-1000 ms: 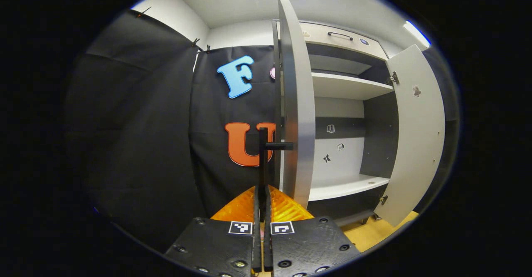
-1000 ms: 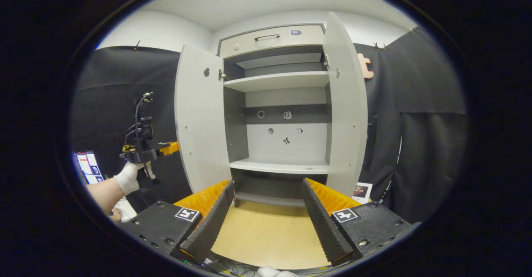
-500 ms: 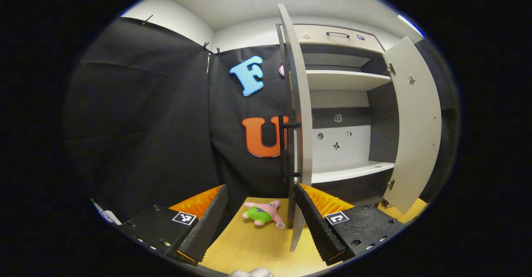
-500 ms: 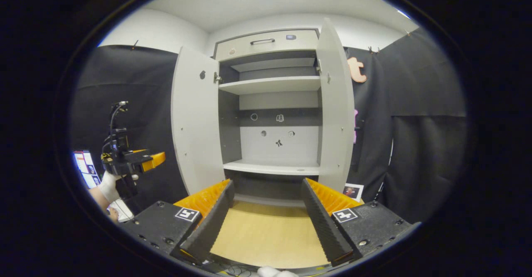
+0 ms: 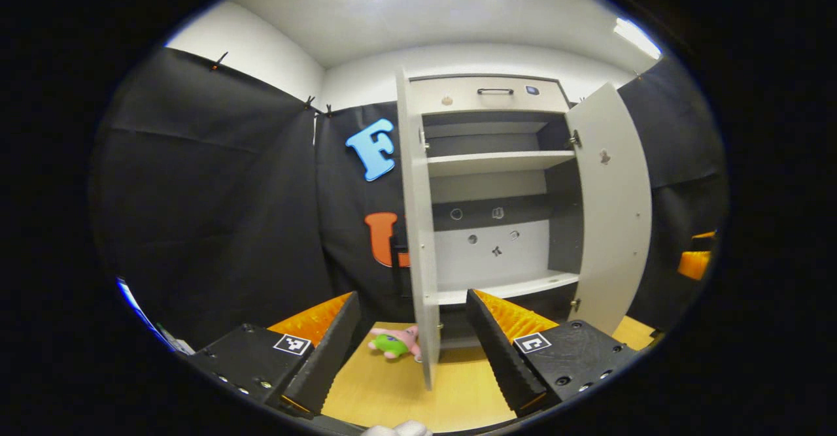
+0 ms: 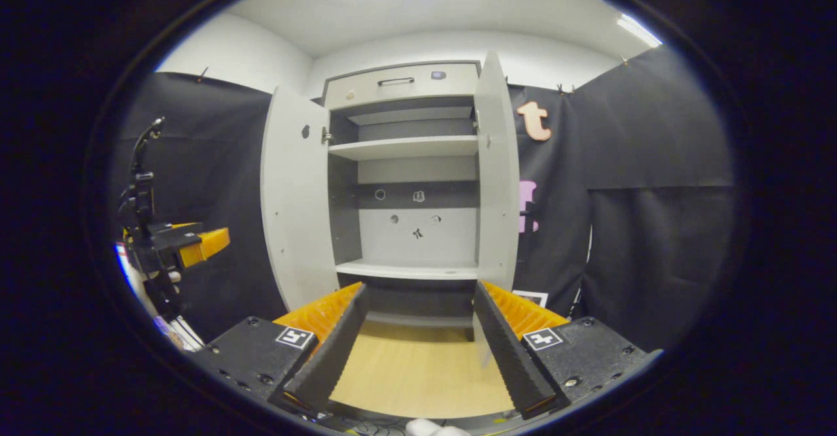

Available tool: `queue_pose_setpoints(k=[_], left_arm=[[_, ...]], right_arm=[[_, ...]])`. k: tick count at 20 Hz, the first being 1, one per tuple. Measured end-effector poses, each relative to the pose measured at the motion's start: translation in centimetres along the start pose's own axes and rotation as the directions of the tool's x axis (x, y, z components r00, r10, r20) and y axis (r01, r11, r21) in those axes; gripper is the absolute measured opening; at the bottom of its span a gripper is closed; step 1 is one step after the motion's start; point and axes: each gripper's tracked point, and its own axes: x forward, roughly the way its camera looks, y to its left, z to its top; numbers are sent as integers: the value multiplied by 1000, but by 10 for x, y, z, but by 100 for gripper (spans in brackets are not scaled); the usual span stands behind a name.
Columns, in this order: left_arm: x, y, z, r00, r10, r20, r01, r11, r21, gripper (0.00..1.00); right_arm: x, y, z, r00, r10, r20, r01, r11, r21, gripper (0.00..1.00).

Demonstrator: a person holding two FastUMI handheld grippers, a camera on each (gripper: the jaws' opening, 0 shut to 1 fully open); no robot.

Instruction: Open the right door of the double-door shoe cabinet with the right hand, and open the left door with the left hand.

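Backed off from the left door (image 5: 418, 240), the left gripper (image 5: 412, 344) gapes wide and empty like the right gripper (image 6: 418, 351); both doors, the right door (image 6: 497, 181) included, stand open, so the task looks finished

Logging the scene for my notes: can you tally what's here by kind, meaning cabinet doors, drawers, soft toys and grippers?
Open grey cabinet doors: 2 (left door, right door)
Grey top drawer with a black handle: 1
Pink and green plush toy on the wooden floor: 1
Orange and black grippers, both open: 2 (left gripper, right gripper)
Total: 6
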Motion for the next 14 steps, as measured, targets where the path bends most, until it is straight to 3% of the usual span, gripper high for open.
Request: queue_pose_setpoints(k=[1, 5, 14], left_arm=[[-6, -14, 0, 1000, -19, -9, 19, 1000, -17, 100], [-21, -59, -1, 998, -64, -25, 64, 998, -31, 97], [-61, -110, -38, 994, -22, -104, 19, 999, -30, 97]], right_arm=[[-3, -6, 1, 1000, -17, 2, 17, 1000, -5, 100], [-15, -29, 2, 998, -63, 14, 63, 998, -10, 100], [-12, -54, -17, 999, -29, -32, 29, 999, 13, 100]])
